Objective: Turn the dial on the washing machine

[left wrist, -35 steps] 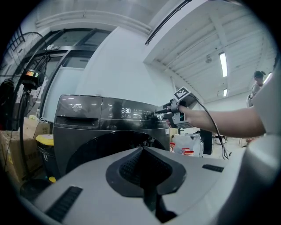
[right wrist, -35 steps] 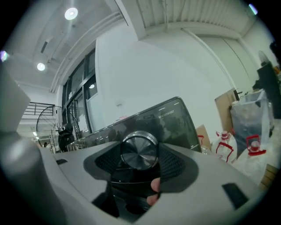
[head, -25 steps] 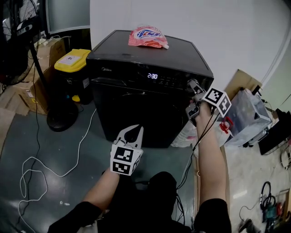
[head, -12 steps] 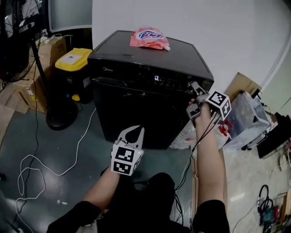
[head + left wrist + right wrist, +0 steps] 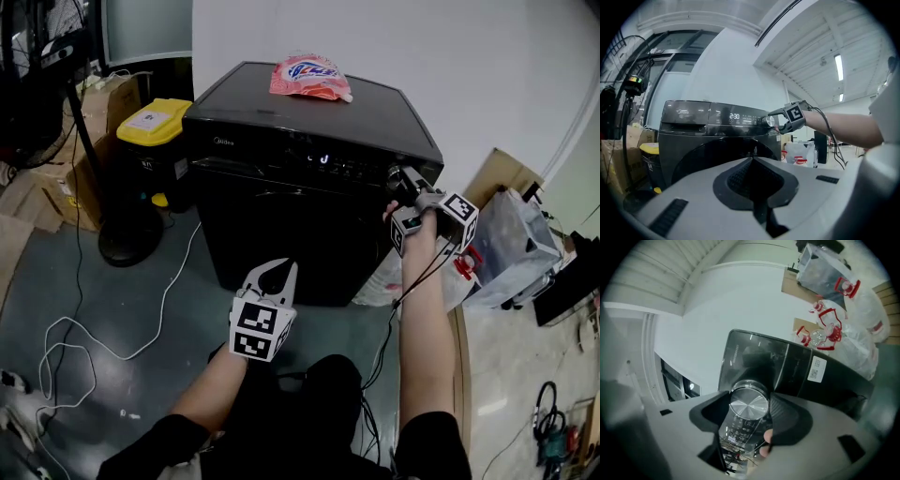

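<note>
A black front-loading washing machine (image 5: 281, 216) stands ahead, its display (image 5: 323, 158) lit. Its silver dial (image 5: 748, 404) sits at the right end of the control panel. My right gripper (image 5: 745, 411) has one jaw on each side of the dial, with the pads pressed on its rim. In the head view that gripper (image 5: 405, 189) covers the dial, and its marker cube (image 5: 459, 217) is turned down and right. The left gripper view shows the dial (image 5: 770, 121) in that grip. My left gripper (image 5: 275, 272) hangs low before the door, shut and holding nothing.
A pink detergent pouch (image 5: 309, 77) lies on the machine's top. A yellow-lidded bin (image 5: 150, 125), cardboard boxes and a stand's round base (image 5: 127, 246) sit at the left. A white cable (image 5: 84, 347) snakes over the floor. Plastic bags and a clear box (image 5: 511, 244) crowd the right.
The right gripper has twisted on the dial, and its marker cube has swung down and right. The display's digits have changed in the head view. The left gripper has stayed put.
</note>
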The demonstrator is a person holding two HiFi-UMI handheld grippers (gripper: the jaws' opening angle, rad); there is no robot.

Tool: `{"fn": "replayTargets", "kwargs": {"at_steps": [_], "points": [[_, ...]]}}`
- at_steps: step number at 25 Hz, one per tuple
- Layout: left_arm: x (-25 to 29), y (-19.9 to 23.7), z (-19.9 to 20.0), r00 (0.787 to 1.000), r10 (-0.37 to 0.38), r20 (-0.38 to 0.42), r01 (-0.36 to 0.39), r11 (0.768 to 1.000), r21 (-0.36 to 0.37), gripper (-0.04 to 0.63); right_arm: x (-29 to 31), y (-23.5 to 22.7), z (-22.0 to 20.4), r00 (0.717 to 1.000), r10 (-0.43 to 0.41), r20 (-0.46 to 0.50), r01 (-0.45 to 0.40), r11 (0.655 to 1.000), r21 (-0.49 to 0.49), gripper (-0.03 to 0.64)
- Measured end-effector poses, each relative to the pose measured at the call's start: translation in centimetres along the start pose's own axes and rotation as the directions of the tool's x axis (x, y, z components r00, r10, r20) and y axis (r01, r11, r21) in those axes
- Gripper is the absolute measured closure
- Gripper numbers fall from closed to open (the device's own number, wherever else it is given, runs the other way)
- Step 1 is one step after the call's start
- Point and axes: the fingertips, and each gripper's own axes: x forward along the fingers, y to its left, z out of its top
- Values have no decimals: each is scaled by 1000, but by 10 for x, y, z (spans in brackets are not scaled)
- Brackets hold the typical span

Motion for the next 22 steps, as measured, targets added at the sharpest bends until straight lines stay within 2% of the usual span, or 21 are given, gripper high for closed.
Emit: {"fn": "replayTargets", "kwargs": {"at_steps": [3, 5, 7, 8, 9, 10, 11, 13, 14, 15, 16, 18, 22], "points": [[-1, 0, -2, 1000, 3, -2, -3, 1000, -4, 589, -2, 2, -1, 999, 29, 28, -27, 998, -58, 344], [-1, 1, -4, 1000, 3, -3, -3, 1000, -6, 589, -8, 3, -1, 997, 37, 66, -27, 988, -150, 310], [-1, 1, -4, 1000, 3, -3, -3, 1000, -5, 589, -22, 2, -3, 991, 33, 127, 6, 955, -297, 287], [-1, 1, -5, 1000, 4, -4, -4, 1000, -4, 589, -30, 3, -7, 987, 36, 156, 27, 922, -385, 285], [0, 2, -5, 1000, 6, -5, -6, 1000, -4, 588, -40, 4, -14, 982, 45, 181, 49, 875, -482, 285], [0, 4, -5, 1000, 10, -6, -10, 1000, -4, 589, -51, 5, -23, 977, 62, 202, 69, 811, -582, 285], [0, 6, -5, 1000, 15, -6, -15, 1000, -5, 589, -62, 7, -35, 972, 89, 216, 84, 730, -679, 297], [0, 9, -5, 1000, 28, -3, -28, 1000, -8, 589, -86, 6, -62, 962, 139, 234, 122, 547, -828, 398], [0, 11, -4, 999, 36, 0, -36, 999, -8, 589, -98, 3, -75, 958, 150, 243, 148, 468, -871, 443], [0, 14, -4, 999, 42, 2, -42, 999, -8, 589, -109, -2, -89, 955, 153, 252, 172, 405, -898, 538], [0, 16, -4, 999, 47, 4, -47, 999, -6, 589, -118, -7, -102, 954, 153, 257, 189, 357, -915, 596], [-1, 20, -1, 998, 55, 13, -55, 999, -3, 589, -131, -17, -126, 956, 155, 249, 196, 294, -935, 617], [-7, 25, 8, 997, 71, 43, -71, 998, -1, 589, -138, -19, -162, 967, 166, 196, 156, 224, -962, 618]]}}
